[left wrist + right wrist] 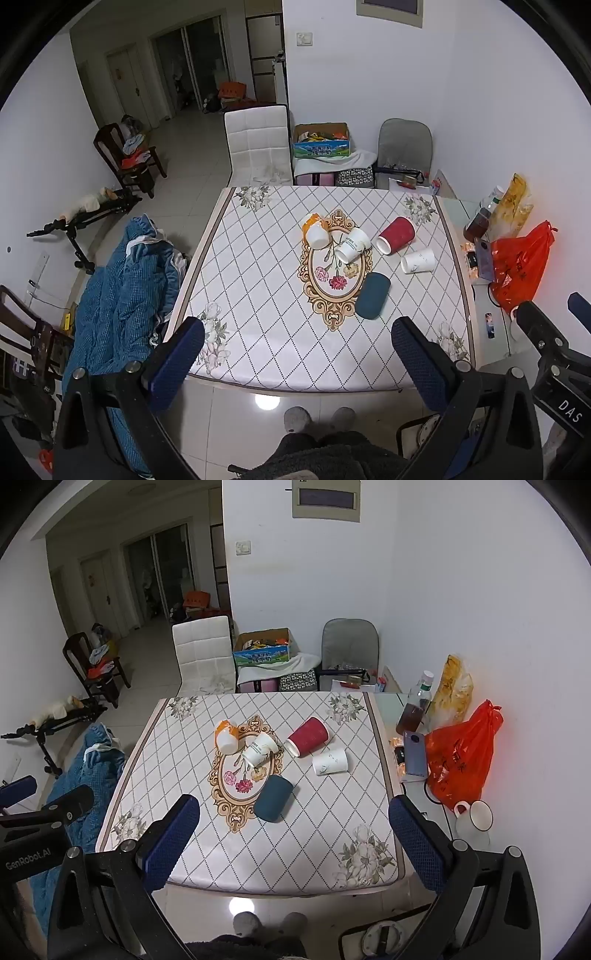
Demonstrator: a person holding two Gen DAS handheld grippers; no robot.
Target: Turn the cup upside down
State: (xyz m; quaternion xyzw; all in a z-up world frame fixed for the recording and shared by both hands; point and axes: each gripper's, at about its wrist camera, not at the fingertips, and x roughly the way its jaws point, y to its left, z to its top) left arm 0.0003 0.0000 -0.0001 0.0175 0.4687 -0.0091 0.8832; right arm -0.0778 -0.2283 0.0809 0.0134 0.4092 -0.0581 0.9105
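Several cups lie on their sides on the patterned tablecloth [258, 295]: an orange-and-white cup [316, 230] [227, 736], a white printed cup [352, 244] [259, 749], a red cup [396, 235] [307, 736], a white cup [418, 260] [330, 761] and a dark teal cup [373, 295] [274, 798]. My left gripper [297, 360] is open and empty, held above the table's near edge. My right gripper [293, 836] is open and empty, also above the near edge. Each gripper shows at the edge of the other's view.
A red plastic bag [461, 753], bottles [415, 707], a phone [415, 753] and a white mug [474, 818] crowd the right strip beside the cloth. A blue garment [125, 295] hangs at the left. A white chair [258, 147] stands behind the table. Feet in slippers [319, 419] show below.
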